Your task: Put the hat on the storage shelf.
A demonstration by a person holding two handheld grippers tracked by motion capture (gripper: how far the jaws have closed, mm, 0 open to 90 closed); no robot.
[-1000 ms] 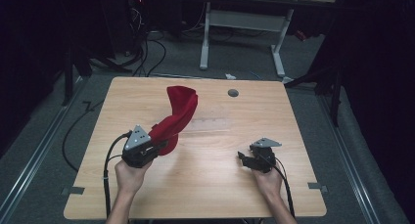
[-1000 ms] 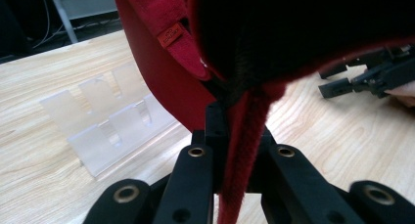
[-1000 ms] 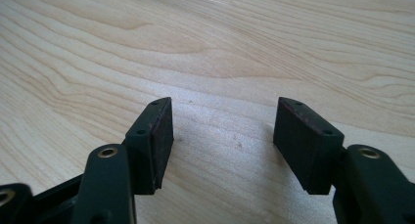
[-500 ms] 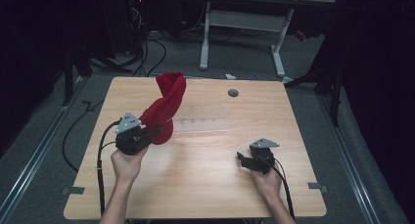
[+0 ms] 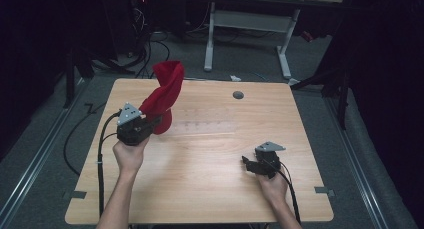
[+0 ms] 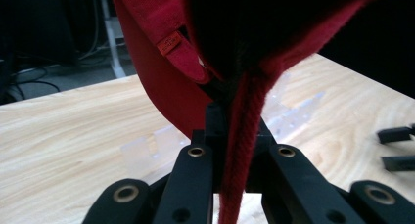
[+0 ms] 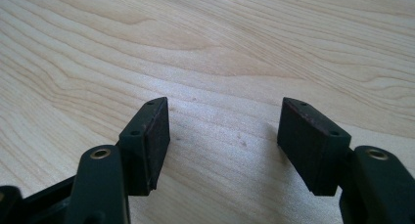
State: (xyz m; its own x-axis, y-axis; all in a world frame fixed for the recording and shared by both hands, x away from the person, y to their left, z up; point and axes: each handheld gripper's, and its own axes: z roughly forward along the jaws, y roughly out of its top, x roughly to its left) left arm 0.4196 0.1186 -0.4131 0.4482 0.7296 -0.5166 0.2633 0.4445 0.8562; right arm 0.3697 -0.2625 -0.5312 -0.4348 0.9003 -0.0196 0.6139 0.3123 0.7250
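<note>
A red cloth point(image 5: 167, 86) hangs up off the wooden table point(image 5: 210, 189), twisted and standing tall at the left. My left gripper point(image 5: 159, 121) is shut on its lower edge. In the left gripper view the red cloth point(image 6: 161, 82), with a small orange label, fills the top, and a thick red seam runs down between the closed jaws of my left gripper point(image 6: 238, 136). My right gripper point(image 5: 246, 161) rests low over the table at the front right. Its jaws have just been opening, and in its own view my right gripper point(image 7: 224, 136) has only bare wood between its pads.
A faint clear strip point(image 5: 207, 121) lies on the middle of the table. A grey round plug point(image 5: 238, 95) sits near the far edge. Behind the table stand white desk legs point(image 5: 210, 39), with cables point(image 5: 150, 44) on the floor.
My left hand has carried the red cloth to the left and a little higher, and the cloth now stands more upright. The right hand has stayed where it was.
</note>
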